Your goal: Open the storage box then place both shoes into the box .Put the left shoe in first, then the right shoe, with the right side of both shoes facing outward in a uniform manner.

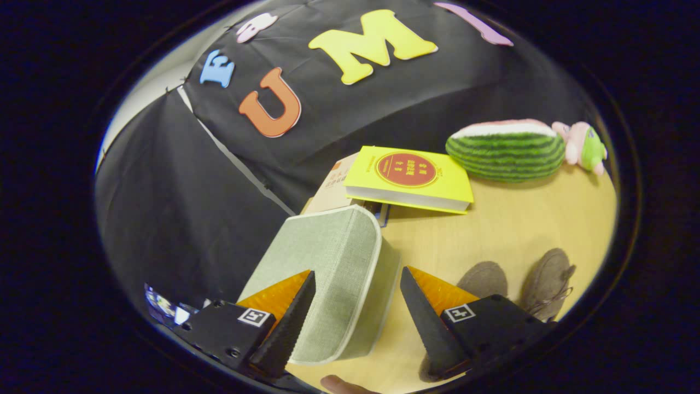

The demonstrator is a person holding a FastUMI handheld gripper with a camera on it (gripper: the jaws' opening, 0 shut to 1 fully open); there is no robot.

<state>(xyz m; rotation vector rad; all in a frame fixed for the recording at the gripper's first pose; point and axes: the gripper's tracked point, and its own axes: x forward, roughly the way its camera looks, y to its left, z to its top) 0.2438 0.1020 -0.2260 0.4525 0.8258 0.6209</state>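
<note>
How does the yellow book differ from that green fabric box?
The yellow book is bright, thin and lies on other books beyond the fingers; the storage box is pale green woven fabric, bulkier, and sits between the open gripper fingers. Both rest over the wooden table.

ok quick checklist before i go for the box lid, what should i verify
1. Fingers apart wide enough for the lid: ok, the gripper is open.
2. Storage box lined up between the fingers: ok, its lid edge sits in the gap.
3. Box shut: ok, lid looks closed.
4. Fingers touching the box: cannot tell.
5. Both shoes within sight: ok, side by side on the table beyond the right finger.
6. Room behind the box: not ok, books lie close behind it.
</note>
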